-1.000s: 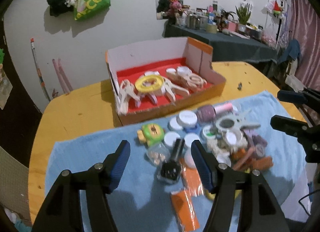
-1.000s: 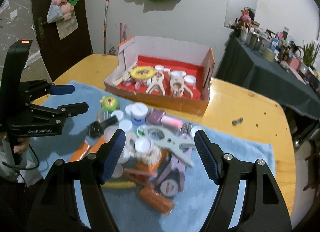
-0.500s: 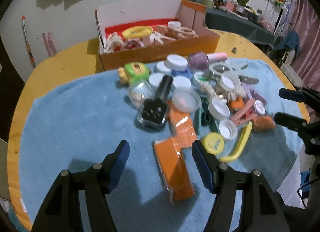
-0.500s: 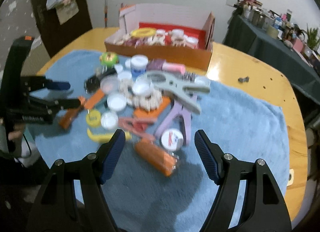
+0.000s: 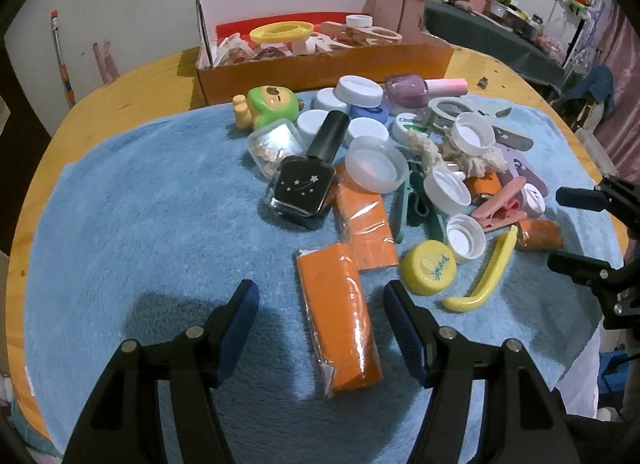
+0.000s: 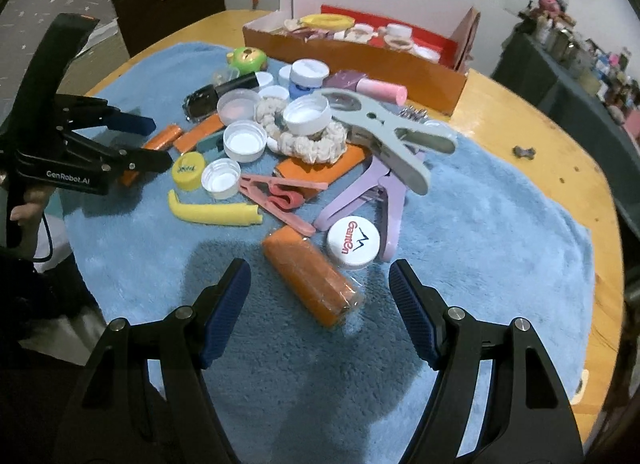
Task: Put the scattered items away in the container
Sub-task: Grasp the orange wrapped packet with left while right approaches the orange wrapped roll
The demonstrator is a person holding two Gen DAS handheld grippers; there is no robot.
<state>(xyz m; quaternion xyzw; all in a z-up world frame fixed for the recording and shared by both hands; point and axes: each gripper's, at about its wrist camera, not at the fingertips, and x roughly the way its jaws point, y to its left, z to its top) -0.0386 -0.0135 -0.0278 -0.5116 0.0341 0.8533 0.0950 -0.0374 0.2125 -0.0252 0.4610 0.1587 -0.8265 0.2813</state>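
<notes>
While both tools gape empty, left tool (image 5: 320,328) straddles wrapped orange packet (image 5: 340,312) on blue towel nr desk's near edge; centre pads, clench, carry to orange cardboard box (image 5: 320,60).

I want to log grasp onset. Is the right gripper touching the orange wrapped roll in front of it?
Apart. The right wrist view shows the right gripper open, blue towel visible between each pad and the orange wrapped roll.

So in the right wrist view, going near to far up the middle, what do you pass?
Orange wrapped roll → pink clothespin → cream scrunchie → white-capped blue jar → orange cardboard box.
</notes>
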